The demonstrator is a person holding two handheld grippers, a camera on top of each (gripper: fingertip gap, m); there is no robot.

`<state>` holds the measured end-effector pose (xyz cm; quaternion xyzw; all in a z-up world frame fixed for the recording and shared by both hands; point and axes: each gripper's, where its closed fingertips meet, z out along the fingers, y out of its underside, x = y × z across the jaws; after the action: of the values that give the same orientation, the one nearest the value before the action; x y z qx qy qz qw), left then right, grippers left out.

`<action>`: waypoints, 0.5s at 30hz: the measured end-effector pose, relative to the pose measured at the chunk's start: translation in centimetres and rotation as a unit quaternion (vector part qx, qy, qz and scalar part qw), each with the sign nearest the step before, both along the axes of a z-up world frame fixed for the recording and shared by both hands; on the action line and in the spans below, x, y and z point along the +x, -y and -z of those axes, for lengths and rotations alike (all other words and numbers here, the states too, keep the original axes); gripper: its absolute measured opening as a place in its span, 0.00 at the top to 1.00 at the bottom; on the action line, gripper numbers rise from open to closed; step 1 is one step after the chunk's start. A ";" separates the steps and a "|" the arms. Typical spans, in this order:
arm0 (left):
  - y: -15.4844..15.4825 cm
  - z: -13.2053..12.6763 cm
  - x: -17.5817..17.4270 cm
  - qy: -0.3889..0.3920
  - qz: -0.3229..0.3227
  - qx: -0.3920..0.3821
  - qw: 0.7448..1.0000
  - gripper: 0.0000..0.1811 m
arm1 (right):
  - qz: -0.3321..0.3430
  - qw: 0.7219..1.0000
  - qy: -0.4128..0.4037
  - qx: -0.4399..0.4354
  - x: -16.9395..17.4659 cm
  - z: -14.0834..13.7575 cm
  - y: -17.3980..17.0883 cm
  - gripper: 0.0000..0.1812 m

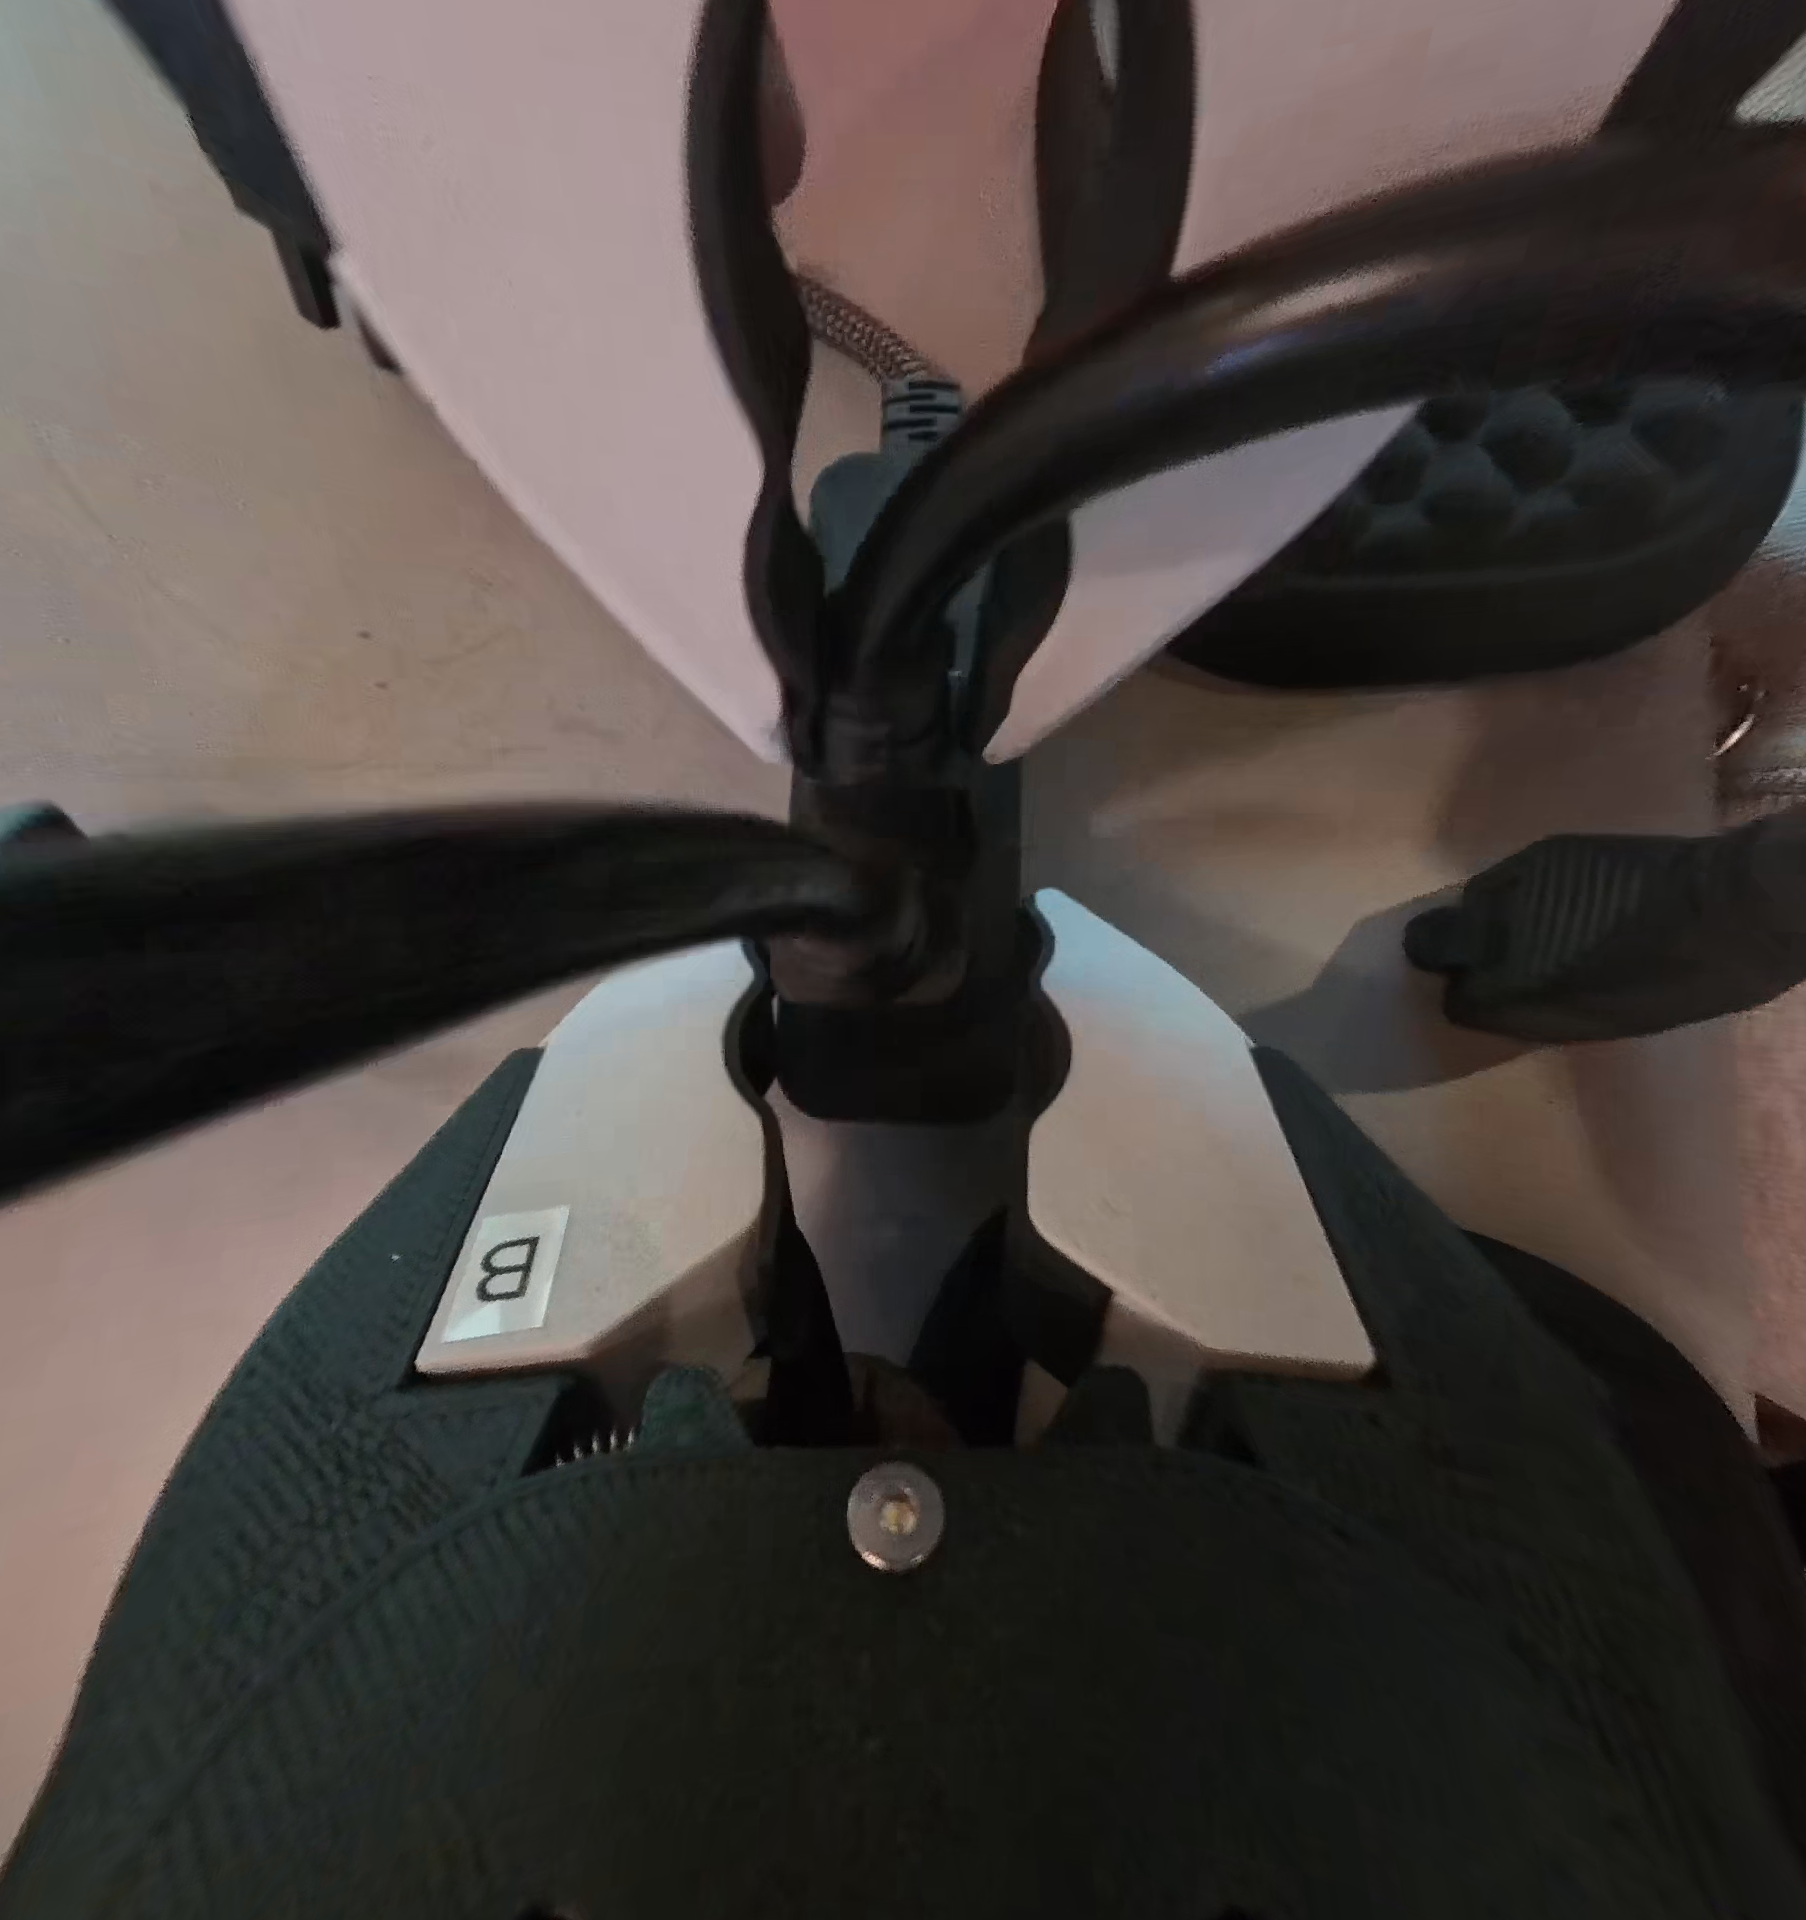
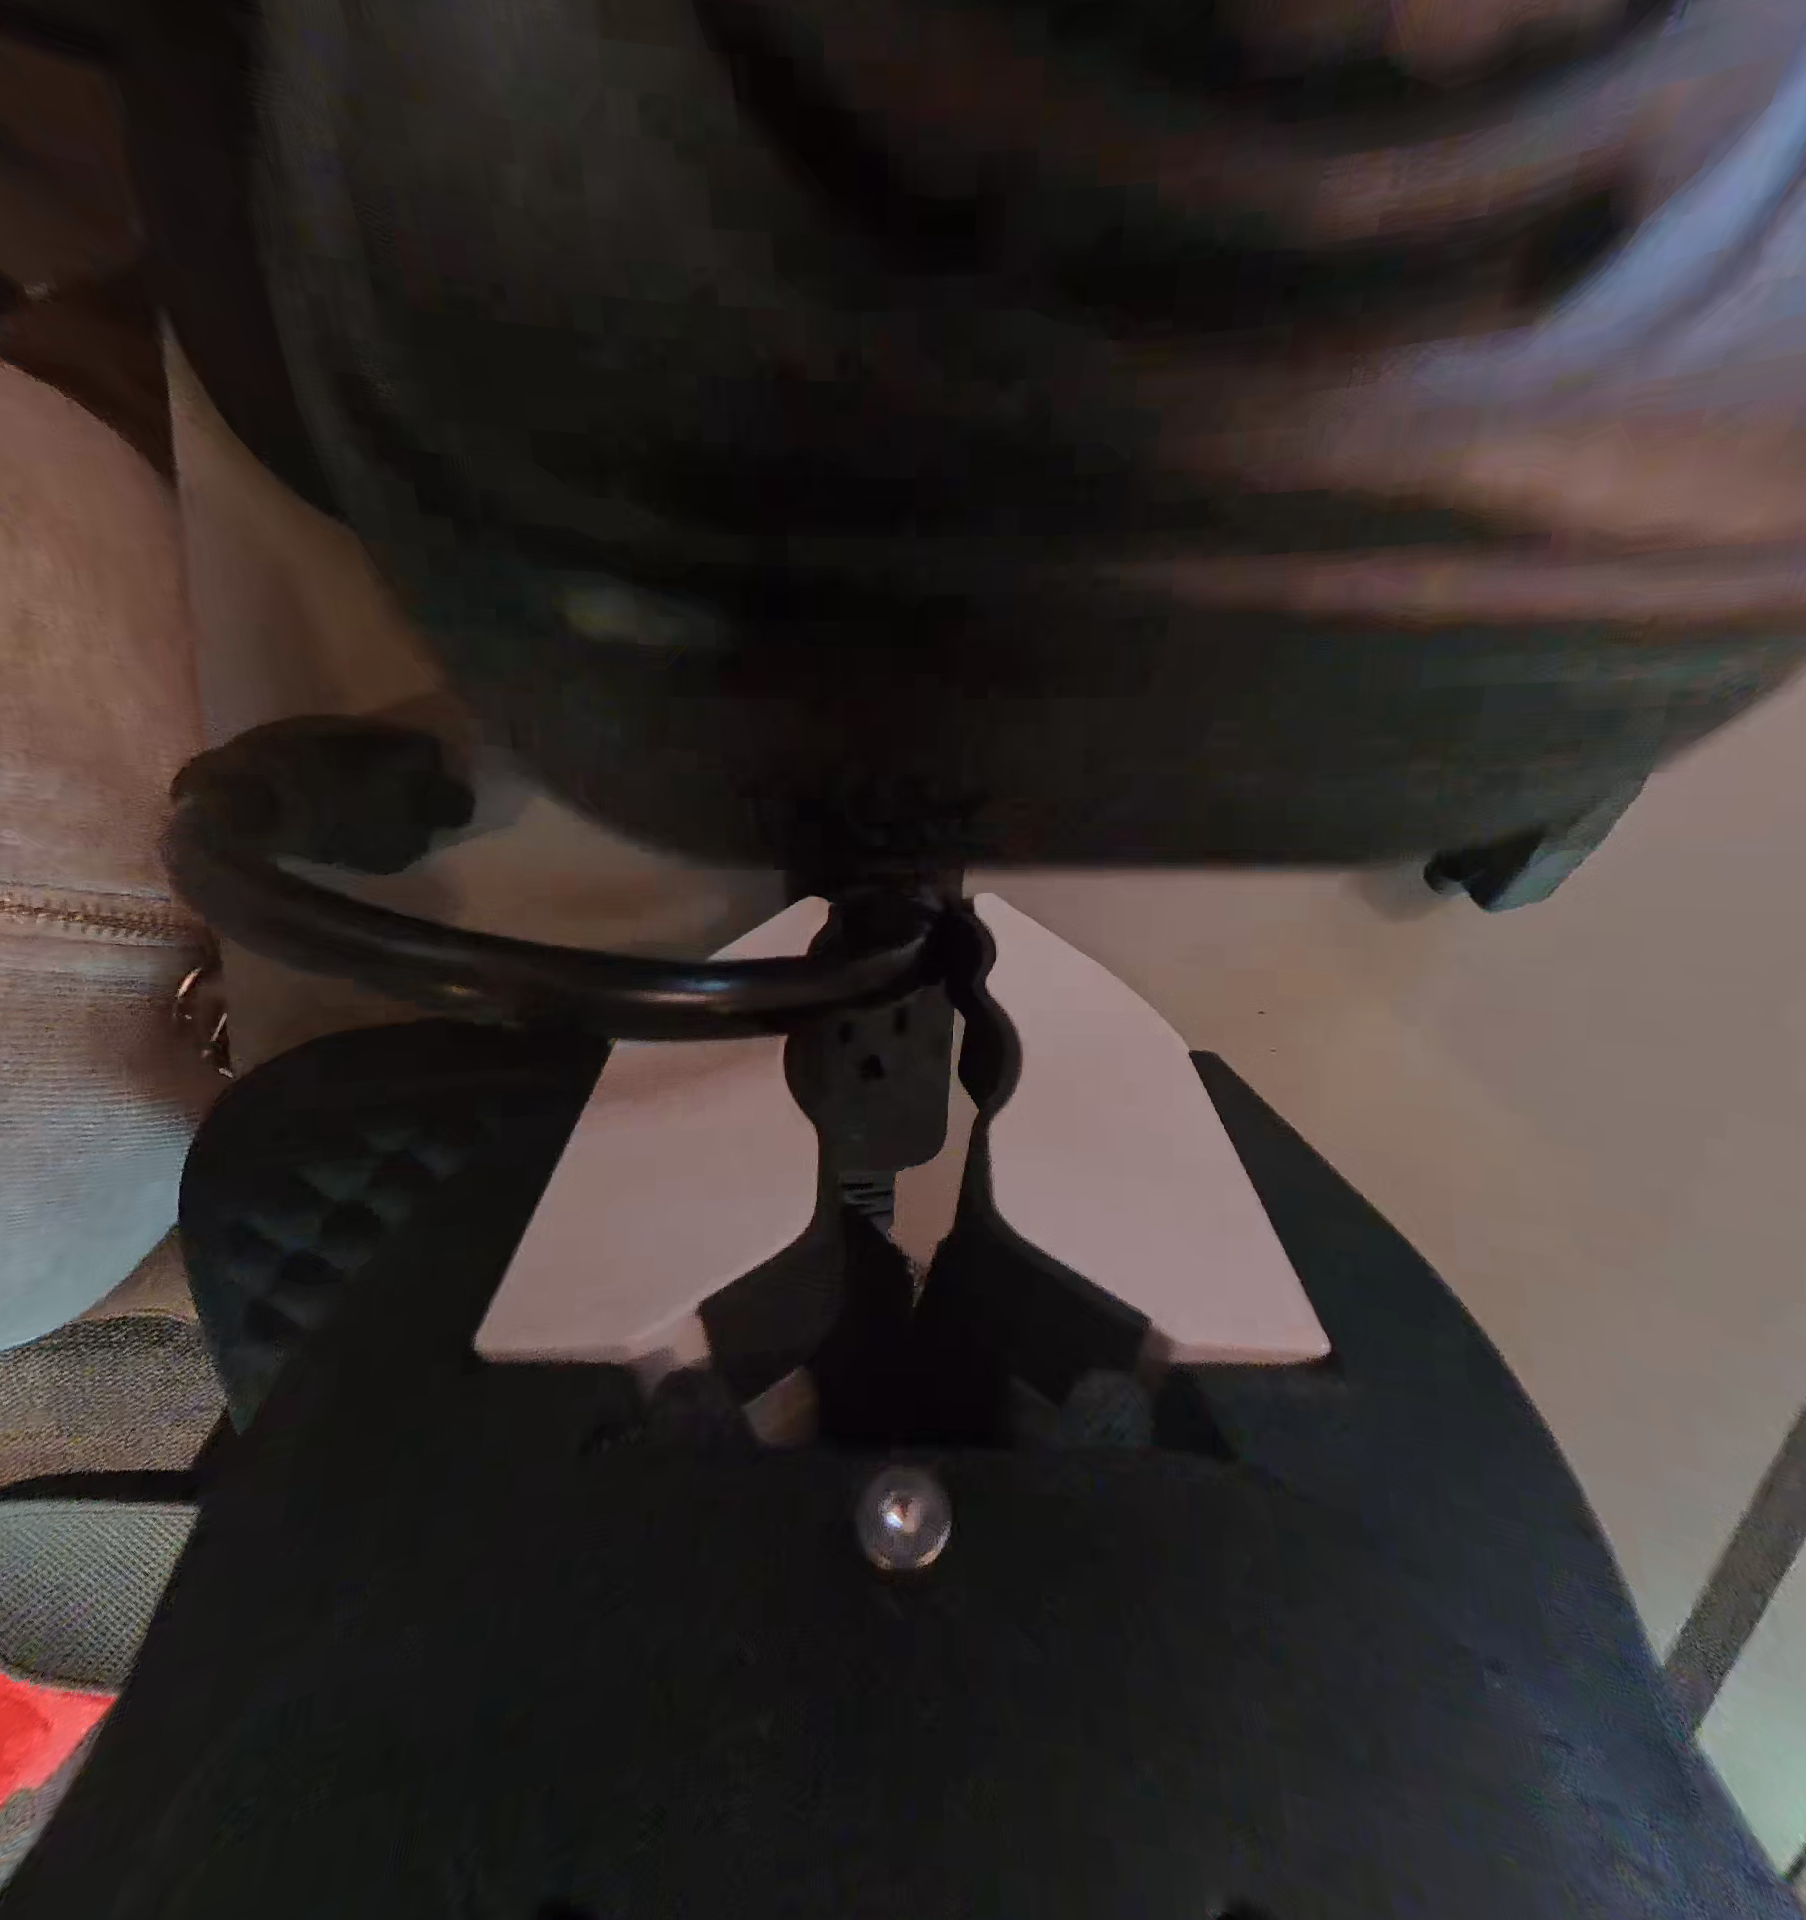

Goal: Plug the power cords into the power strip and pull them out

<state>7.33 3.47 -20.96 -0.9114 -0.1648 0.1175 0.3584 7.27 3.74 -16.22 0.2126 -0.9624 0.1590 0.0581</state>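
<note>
My left gripper (image 1: 899, 997) has its fingers (image 1: 650, 1143) closed on a bundle of black power cords (image 1: 878, 790), which fan out from the tips toward nine and one o'clock. Straight ahead at twelve my right gripper (image 1: 525, 312) meets the same bundle. In the right wrist view, my right gripper (image 2: 904, 1049) pinches a black socket-end plug (image 2: 873, 1070) between its fingers (image 2: 1096, 1174), a cord (image 2: 483, 961) looping off toward nine o'clock to a second plug (image 2: 327, 790) near the pale bench (image 2: 1450, 1039).
</note>
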 end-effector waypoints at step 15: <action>2.0 -5.4 -2.0 -0.157 -0.135 0.109 0.972 0.58 | 0.173 0.777 0.075 -0.601 -3.4 -7.2 -7.8 0.63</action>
<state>5.30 1.51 -15.57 -0.8067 -0.2395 0.2872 0.4576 3.87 11.54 -9.00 -0.0481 -0.6932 0.7076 0.1279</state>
